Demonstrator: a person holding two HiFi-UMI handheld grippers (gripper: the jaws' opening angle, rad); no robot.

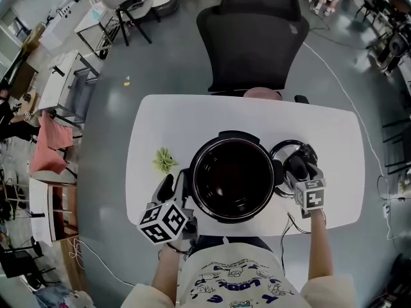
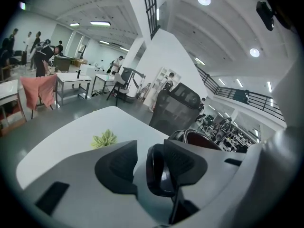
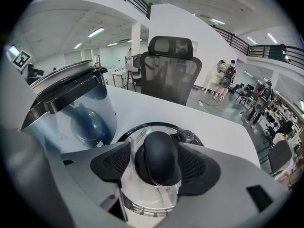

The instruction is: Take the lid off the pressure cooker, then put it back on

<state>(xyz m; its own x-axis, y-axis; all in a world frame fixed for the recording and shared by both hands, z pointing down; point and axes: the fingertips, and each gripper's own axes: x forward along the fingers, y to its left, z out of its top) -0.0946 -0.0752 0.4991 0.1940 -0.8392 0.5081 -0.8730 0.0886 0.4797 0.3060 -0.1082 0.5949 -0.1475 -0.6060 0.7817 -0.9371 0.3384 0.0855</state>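
The pressure cooker (image 1: 212,172) stands without its lid in the middle of the white table (image 1: 334,140), its dark inside showing. Its glass lid (image 1: 282,151) lies flat on the table just right of the pot. My right gripper (image 1: 297,165) points down over the lid. In the right gripper view the black knob (image 3: 159,156) sits between the jaws, which stand open round it. My left gripper (image 1: 174,186) is at the pot's left side. The pot's black side handle (image 2: 159,172) is between its jaws, near the right pad, and a gap shows at the left pad.
A small green leafy thing (image 1: 164,160) lies on the table left of the pot. A black office chair (image 1: 250,37) stands at the table's far edge. The table's near edge runs just under both grippers. People and desks are far off at the left.
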